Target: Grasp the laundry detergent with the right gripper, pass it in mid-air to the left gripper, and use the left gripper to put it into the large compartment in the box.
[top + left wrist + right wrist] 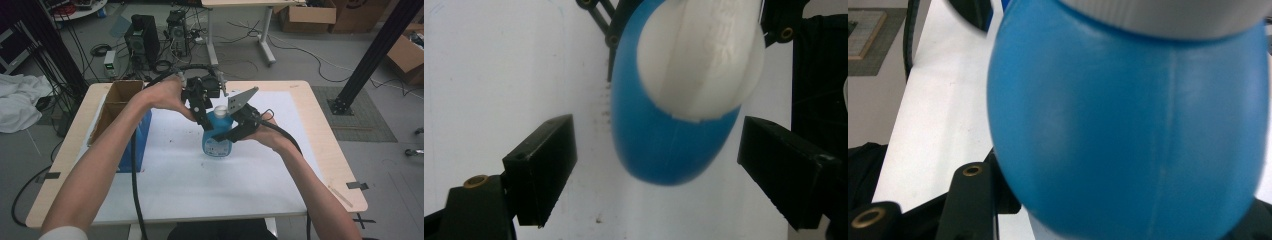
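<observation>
Two grippers meet at a blue bottle (218,140) standing upright near the middle of the white table (175,185), white cap (220,110) on top; a cardboard box (114,107) sits at the table's left edge, its contents not visible. From the high view the left gripper (202,112) reaches down at the cap — its own view shows wide-open jaws either side of the cap (701,55), not touching. Right gripper (235,131) clasps the bottle's body, seen close and blurred (1128,130) in its own view.
</observation>
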A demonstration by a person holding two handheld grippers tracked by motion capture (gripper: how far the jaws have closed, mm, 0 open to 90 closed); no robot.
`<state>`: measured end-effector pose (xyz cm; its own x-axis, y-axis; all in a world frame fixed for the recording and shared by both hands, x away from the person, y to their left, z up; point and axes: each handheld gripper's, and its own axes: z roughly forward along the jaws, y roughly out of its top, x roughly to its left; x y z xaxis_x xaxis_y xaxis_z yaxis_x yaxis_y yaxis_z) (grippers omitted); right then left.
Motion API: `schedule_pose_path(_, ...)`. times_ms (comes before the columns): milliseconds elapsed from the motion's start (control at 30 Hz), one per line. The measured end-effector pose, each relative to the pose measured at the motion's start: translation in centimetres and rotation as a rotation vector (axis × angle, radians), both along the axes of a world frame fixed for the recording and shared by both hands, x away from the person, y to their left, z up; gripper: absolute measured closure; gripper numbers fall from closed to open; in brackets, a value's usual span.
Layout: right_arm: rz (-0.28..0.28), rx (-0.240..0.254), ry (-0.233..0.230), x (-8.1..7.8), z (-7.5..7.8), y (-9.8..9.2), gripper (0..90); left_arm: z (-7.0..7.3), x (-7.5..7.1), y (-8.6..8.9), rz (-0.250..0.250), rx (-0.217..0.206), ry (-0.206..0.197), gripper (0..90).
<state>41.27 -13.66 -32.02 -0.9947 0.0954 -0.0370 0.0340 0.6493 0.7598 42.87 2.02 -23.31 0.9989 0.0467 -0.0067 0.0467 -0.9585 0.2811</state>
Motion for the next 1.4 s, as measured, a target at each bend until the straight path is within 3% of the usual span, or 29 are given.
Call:
schedule_pose_path(700,-0.001,0.010,0.017,-0.01,-0.47,0.39,45.1,-0.77,-0.58,-0.50,-0.013,-0.047,-0.007,21.9)
schedule_pose_path(1400,-0.006,0.017,0.015,0.02,-0.68,0.37,45.1,-0.86,-0.74,-1.01,-0.039,-0.027,-0.039,29.9)
